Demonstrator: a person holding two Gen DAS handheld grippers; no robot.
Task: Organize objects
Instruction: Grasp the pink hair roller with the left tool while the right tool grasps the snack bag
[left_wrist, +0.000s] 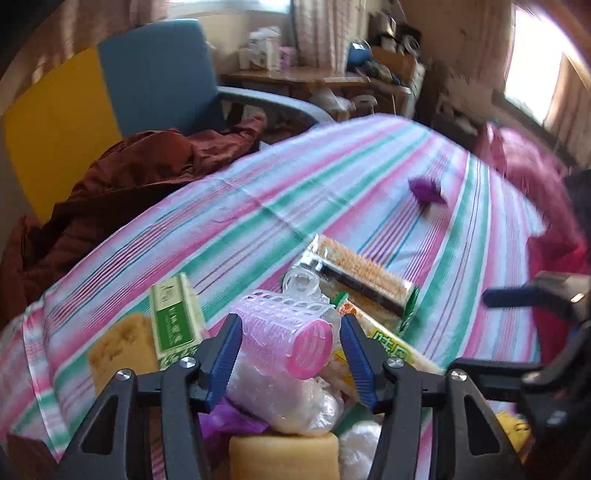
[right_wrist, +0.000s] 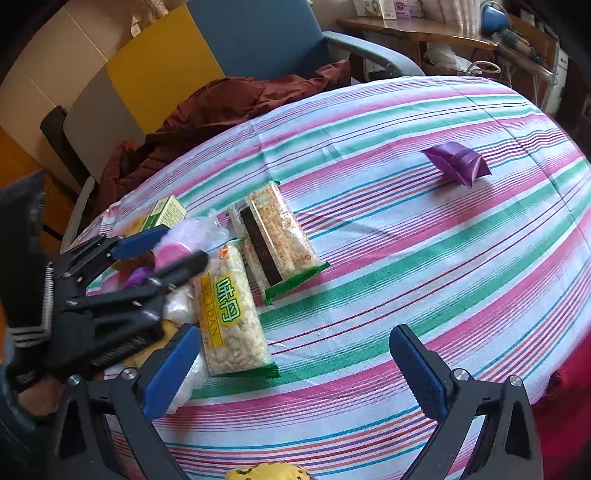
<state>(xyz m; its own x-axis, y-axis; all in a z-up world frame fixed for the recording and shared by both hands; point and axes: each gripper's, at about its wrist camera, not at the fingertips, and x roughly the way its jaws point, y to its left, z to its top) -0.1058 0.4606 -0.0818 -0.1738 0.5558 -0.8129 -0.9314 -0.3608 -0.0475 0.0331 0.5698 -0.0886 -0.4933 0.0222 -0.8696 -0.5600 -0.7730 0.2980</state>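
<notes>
Pink hair roller (left_wrist: 291, 338) sits between the blue pads of my left gripper (left_wrist: 290, 354) at lower centre of the left wrist view. The pads flank it closely, but I cannot tell whether they press on it or only bracket it. It lies on top of a heap: clear plastic bags (left_wrist: 295, 402) under it, a yellow sponge (left_wrist: 282, 456) at the bottom edge, another sponge (left_wrist: 120, 349) and a green box (left_wrist: 177, 317) at lower left.

Right gripper (right_wrist: 301, 367) spread wide, nothing between the pads; it hangs over bare striped tablecloth (right_wrist: 424, 258) at the bottom of the right wrist view.

Two snack packs lie right of the heap. The yellow-label rice cracker pack (right_wrist: 232, 314) touches the heap; the brown cracker pack (right_wrist: 277, 236) lies just beside it, further up the frame, overlapping at one corner.

A purple pouch (right_wrist: 456, 162) lies alone at upper right, well apart from everything else.

Open room: the whole right half of the cloth, from the packs to the table's right edge. The left edge is crowded, with the heap close to it, and a dark red jacket (right_wrist: 221, 107) on a blue chair (right_wrist: 258, 37) beyond the upper-left rim.
</notes>
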